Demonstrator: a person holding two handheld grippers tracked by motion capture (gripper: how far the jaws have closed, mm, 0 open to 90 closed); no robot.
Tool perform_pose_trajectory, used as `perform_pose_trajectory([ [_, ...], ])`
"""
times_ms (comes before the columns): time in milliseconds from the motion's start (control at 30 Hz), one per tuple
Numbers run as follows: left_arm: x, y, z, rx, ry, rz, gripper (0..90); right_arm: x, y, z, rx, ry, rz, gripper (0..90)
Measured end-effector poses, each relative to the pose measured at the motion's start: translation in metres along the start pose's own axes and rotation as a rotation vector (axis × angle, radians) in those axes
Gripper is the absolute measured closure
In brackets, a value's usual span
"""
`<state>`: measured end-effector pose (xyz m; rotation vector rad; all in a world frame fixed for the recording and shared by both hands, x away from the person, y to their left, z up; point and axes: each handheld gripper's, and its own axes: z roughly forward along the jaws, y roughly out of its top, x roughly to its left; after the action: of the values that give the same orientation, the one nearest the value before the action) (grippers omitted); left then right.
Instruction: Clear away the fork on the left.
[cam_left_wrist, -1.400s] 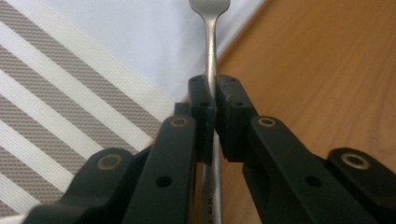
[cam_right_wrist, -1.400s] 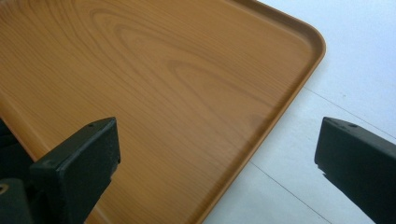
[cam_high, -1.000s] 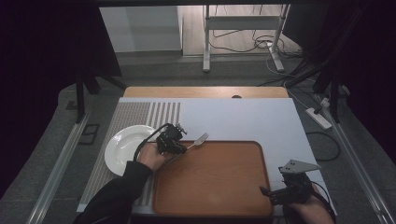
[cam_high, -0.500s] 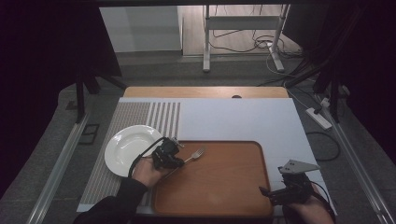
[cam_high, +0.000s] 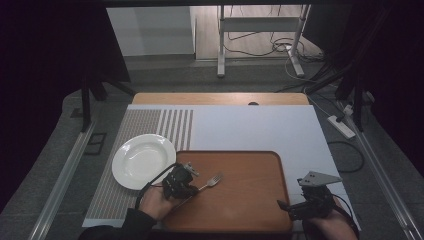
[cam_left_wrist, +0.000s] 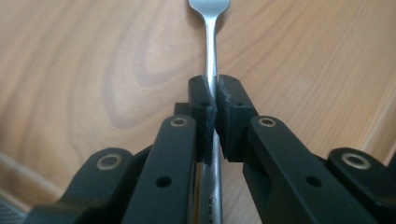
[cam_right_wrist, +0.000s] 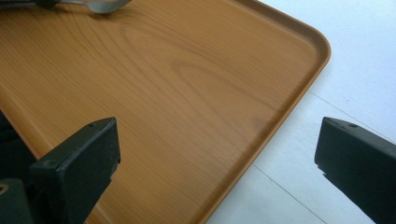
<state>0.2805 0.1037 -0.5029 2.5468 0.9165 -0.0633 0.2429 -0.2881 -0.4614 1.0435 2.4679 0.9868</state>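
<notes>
Left gripper (cam_left_wrist: 214, 100) jaws clamp the fork (cam_left_wrist: 211, 28) handle over the tray (cam_high: 250, 195); right gripper (cam_right_wrist: 217, 154) jaws gape wide

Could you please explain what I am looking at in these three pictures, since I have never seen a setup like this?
There is no robot here: a person sits at a table and holds a hand-held tool with two black jaws in each hand. The high view looks down from above the person; the two gripper views come from small cameras riding on the tools. On the table lie a striped mat, a white plate and a wooden tray. The left gripper has its jaws shut on the handle of a metal fork, held over the tray with its tines pointing away. The right gripper rests by the tray's near right corner, jaws wide open and holding nothing.
</notes>
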Motion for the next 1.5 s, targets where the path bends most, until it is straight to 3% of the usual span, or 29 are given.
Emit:
perform_pose_trajectory([
  [233,0.002,-0.007,0.002,-0.027,-0.025,-0.004,81.9,0.000,0.000,0.000,-0.001,0.001,0.000,0.9],
  [300,0.002,-0.006,-0.001,-0.060,-0.020,-0.005,73.2,0.000,0.000,0.000,0.000,0.000,0.000,0.9],
  [333,0.002,-0.002,-0.007,-0.096,-0.010,0.005,73.9,0.000,0.000,0.000,0.000,0.000,-0.001,0.9],
  [433,-0.001,0.005,-0.010,-0.116,-0.019,0.025,81.5,0.000,0.000,0.001,0.000,-0.001,0.000,0.9],
  [500,-0.006,0.013,-0.008,-0.109,-0.033,0.052,89.0,0.001,0.000,0.001,0.002,-0.003,-0.005,0.9],
  [633,-0.014,0.027,0.005,-0.069,-0.037,0.100,89.1,0.001,0.000,0.001,0.003,-0.002,-0.004,0.9],
  [800,-0.017,0.036,0.018,-0.054,-0.017,0.125,89.0,0.000,0.000,0.001,0.002,0.000,-0.003,0.9],
  [867,-0.017,0.038,0.025,-0.048,-0.026,0.125,89.0,0.000,0.000,0.001,0.003,0.000,-0.004,0.9],
  [1100,-0.013,0.039,0.026,-0.063,-0.016,0.114,89.0,0.000,0.000,0.001,0.004,0.000,-0.003,0.9],
  [1500,0.014,0.030,0.016,-0.059,0.063,0.033,89.1,0.000,0.000,0.001,0.004,0.002,-0.004,0.9],
])
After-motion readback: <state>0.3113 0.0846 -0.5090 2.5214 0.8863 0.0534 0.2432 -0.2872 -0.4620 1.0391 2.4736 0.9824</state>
